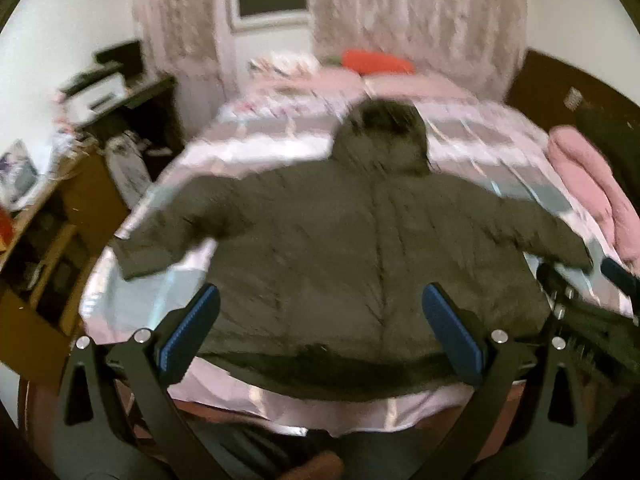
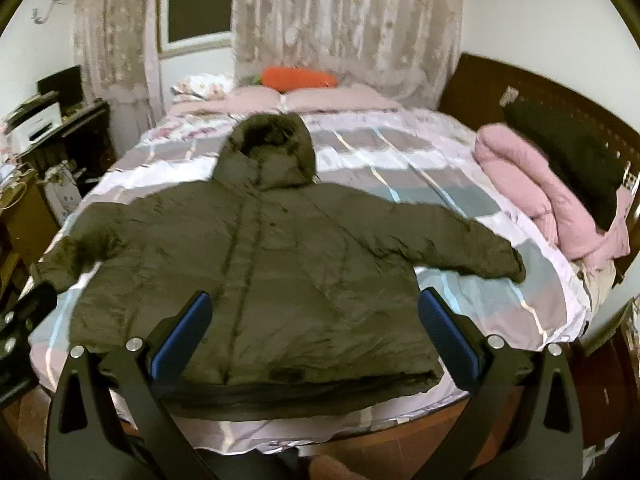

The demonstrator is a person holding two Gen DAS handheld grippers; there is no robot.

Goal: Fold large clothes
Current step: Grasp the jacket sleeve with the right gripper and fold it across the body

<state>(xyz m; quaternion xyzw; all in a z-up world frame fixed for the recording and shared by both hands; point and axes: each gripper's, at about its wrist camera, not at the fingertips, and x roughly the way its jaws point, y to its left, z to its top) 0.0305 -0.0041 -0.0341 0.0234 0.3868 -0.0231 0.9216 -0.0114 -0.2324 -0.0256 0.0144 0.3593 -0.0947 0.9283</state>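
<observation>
Right wrist: jacket (image 2: 280,272) flat on bed (image 2: 540,304), sleeves spread.

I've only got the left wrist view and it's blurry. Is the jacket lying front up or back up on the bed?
Observer: Front up. The right wrist view shows the jacket with its front closure and open hood facing up.
Operator: Where does the sleeve on the headboard side end?
Observer: Its cuff lies flat on the bed, short of the edge.
Operator: Is the right gripper holding anything?
Observer: No. The right gripper points at the lower jacket with its jaws open and empty.
</observation>
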